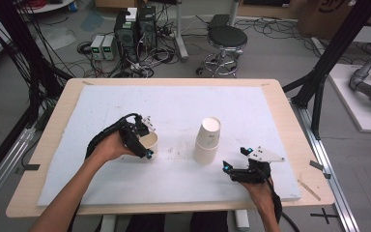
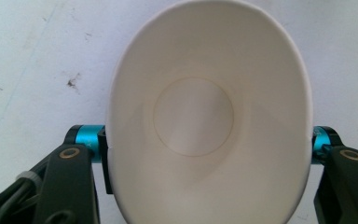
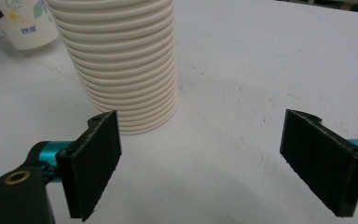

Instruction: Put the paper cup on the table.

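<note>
L gripper [image 1: 144,143] clamped on single paper cup [image 1: 149,144], rim squashed oval betw. jaws; cup sits on white foam board [image 1: 101,179], left of centre. Stack of cups [image 1: 207,140] stands upright right of it, well apart. R gripper [image 1: 234,160] jaws wide, nothing held, near-right of stack, not touching.

paper cup [image 2: 205,116] base cut off below, printed cup [image 3: 21,21] top cropped
</note>
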Motion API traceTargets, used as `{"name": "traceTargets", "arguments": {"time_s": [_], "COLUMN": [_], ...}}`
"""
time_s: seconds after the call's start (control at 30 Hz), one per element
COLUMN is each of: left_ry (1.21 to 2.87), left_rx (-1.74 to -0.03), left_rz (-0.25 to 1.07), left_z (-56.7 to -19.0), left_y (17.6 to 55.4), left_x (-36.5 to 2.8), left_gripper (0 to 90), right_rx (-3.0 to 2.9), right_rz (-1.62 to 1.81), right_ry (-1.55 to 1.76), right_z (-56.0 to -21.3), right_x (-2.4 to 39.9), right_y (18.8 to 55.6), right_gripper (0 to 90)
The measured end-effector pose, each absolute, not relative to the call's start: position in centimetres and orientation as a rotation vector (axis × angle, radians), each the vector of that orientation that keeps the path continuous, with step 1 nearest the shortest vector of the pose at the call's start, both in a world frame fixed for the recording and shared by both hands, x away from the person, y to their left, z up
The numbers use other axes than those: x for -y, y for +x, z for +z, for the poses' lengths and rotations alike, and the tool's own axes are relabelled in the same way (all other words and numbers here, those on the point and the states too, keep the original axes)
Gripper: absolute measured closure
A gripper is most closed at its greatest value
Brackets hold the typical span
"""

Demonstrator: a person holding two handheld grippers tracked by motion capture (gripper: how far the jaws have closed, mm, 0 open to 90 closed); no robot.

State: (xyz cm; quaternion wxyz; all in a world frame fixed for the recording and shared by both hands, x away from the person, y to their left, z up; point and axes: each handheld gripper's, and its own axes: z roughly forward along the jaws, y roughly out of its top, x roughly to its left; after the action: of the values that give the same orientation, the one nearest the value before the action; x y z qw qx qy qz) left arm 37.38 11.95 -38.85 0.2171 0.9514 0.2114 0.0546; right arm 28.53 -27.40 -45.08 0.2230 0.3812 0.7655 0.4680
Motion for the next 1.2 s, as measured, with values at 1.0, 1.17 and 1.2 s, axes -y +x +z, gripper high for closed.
{"name": "traceTargets", "arguments": {"time_s": [1.0, 1.17, 1.2], "left_ry": [2.618, 2.555, 2.543], "left_rx": [-0.649, -0.668, -0.666], "left_rz": [0.183, 0.172, 0.177], "left_z": [-40.6, -40.7, -40.8], "left_y": [37.5, 36.9, 36.7], "left_x": [-11.3, -12.4, -12.8], "left_gripper": [4.6, 1.9, 1.9], "right_rx": [-2.122, -2.13, -2.129], "right_rz": [1.304, 1.299, 1.3], "right_ry": [1.042, 1.05, 1.048], "right_z": [-45.1, -45.1, -45.1], "right_x": [27.4, 27.4, 27.4], "right_y": [28.6, 28.5, 28.5], "right_gripper": [12.4, 12.4, 12.4]}}
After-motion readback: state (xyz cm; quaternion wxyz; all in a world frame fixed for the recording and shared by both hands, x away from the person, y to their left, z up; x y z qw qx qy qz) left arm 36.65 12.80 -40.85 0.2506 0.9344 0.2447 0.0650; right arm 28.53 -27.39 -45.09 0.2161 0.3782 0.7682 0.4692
